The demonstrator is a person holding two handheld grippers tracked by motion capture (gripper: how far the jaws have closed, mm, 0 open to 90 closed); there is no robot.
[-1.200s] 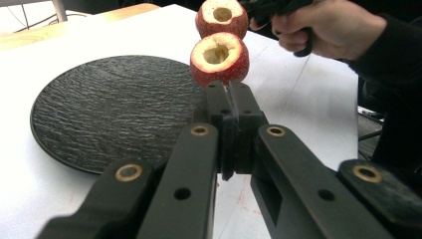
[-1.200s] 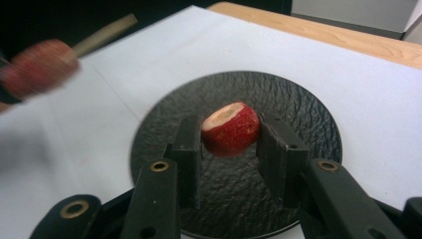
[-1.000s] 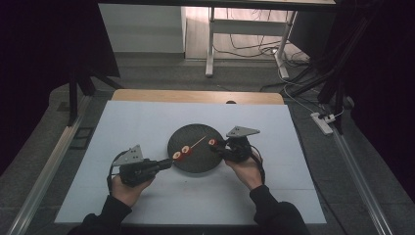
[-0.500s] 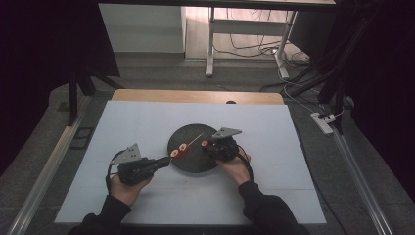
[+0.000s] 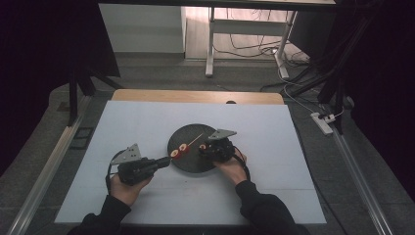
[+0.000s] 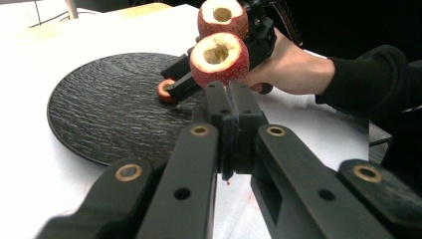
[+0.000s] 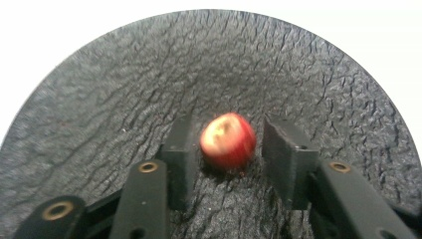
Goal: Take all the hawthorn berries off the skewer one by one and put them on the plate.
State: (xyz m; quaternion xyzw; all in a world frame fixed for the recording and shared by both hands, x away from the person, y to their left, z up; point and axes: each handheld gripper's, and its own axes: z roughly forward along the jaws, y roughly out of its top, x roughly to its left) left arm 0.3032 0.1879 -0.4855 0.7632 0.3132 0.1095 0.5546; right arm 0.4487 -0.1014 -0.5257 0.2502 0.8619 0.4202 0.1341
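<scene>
A round black plate [image 5: 188, 164] lies mid-table. My left gripper [image 5: 165, 160] is shut on a thin wooden skewer [image 5: 194, 141] that slants up over the plate and carries two cored red fruits [image 5: 179, 150]. In the left gripper view those fruits [image 6: 219, 57] sit just past my left gripper [image 6: 229, 92]. My right gripper [image 5: 202, 148] rests low on the plate from the right, open. A loose red fruit [image 7: 228, 140] lies on the plate [image 7: 124, 74] between its fingers [image 7: 287, 149], with a gap on each side. That fruit [image 6: 164, 90] also appears in the left gripper view.
A white sheet [image 5: 274, 147] covers the table, with a wooden strip [image 5: 147, 95] along its far edge. Metal rails [image 5: 44, 166] run down both sides. A desk frame [image 5: 210, 44] and cables stand on the floor beyond.
My right gripper has slid left over the plate until its open jaws stand either side of the loose red fruit. The left gripper and skewer have barely moved.
</scene>
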